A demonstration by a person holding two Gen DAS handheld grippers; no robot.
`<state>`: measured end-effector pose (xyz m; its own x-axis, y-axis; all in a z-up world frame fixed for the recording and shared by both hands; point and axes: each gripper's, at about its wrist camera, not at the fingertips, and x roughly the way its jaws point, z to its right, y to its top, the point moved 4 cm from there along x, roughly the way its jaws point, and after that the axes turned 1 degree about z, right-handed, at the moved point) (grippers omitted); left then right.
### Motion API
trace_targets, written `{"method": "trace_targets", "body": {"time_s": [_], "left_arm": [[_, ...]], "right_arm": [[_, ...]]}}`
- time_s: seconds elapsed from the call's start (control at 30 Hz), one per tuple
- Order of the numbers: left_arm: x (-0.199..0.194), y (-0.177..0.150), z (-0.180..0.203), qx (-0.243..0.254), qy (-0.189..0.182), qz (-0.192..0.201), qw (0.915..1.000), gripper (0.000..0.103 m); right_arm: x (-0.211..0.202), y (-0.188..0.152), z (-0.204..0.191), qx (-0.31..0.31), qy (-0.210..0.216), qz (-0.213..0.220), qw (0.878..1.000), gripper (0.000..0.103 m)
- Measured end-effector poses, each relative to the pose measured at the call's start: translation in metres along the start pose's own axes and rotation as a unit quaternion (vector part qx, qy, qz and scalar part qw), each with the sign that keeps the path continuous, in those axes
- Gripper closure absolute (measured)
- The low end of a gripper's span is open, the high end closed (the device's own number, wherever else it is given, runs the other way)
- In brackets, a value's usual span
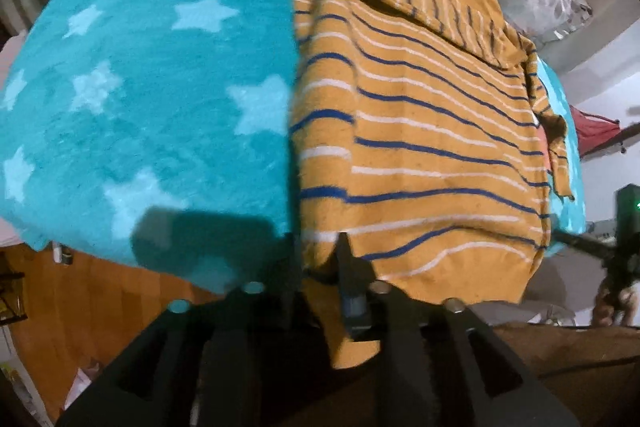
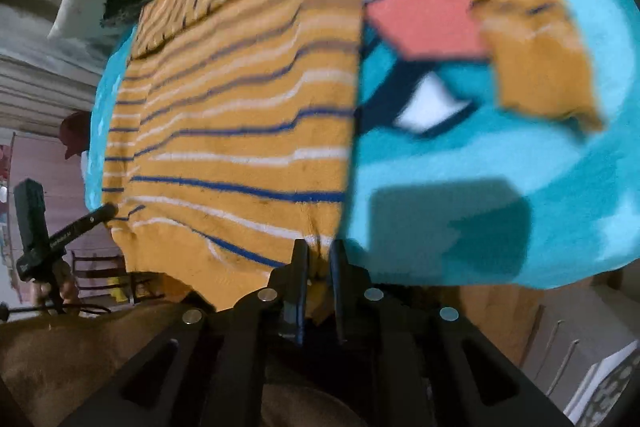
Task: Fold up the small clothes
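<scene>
Left hand-held gripper [image 1: 320,259] pinches the sweater [image 1: 420,131] hem's near-left corner; right hand-held gripper [image 2: 318,259] apparently pinches the opposite corner, though blur obscures it. Sweater lies on the star blanket [image 1: 152,87] over the bed. Risk: thin grips slip when lifted; loose sleeve [image 2: 532,47] bunches, skewing the fold.

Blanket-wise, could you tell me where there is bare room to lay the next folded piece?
Free: the star-print blanket left of the striped sweater, out to the bed edge. Crowded: right of the sweater, where its loose sleeve and colourful blanket print leave only a near patch.
</scene>
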<state>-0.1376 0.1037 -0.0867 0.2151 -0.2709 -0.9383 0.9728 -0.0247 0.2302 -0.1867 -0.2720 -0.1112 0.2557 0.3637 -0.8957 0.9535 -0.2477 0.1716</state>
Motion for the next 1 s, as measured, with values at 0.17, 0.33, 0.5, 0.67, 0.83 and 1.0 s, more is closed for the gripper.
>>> {"method": "trace_targets", "body": {"time_s": [0.17, 0.33, 0.5, 0.67, 0.83, 1.0], "left_arm": [[-0.008, 0.002, -0.022, -0.058, 0.012, 0.025, 0.9980, 0.062], [-0.019, 0.006, -0.032, -0.097, 0.045, 0.055, 0.9927, 0.061], [-0.040, 0.008, -0.047, -0.156, 0.069, 0.079, 0.9822, 0.060], [-0.048, 0.027, -0.019, -0.149, 0.051, 0.092, 0.9833, 0.055], [-0.041, 0.045, 0.032, -0.093, 0.043, 0.093, 0.9904, 0.050], [-0.026, 0.062, 0.074, -0.049, 0.051, 0.091, 0.9933, 0.047]], "right_arm": [[-0.030, 0.035, 0.021, -0.022, -0.071, 0.046, 0.996, 0.082], [-0.031, 0.068, 0.032, -0.005, -0.113, 0.084, 0.990, 0.082], [-0.054, 0.083, 0.072, 0.015, -0.162, 0.124, 0.979, 0.056], [-0.038, 0.084, 0.070, -0.014, -0.140, 0.113, 0.984, 0.048], [-0.017, 0.087, 0.076, -0.028, -0.176, 0.115, 0.977, 0.043], [-0.020, 0.091, 0.084, -0.008, -0.153, 0.131, 0.979, 0.043]]}}
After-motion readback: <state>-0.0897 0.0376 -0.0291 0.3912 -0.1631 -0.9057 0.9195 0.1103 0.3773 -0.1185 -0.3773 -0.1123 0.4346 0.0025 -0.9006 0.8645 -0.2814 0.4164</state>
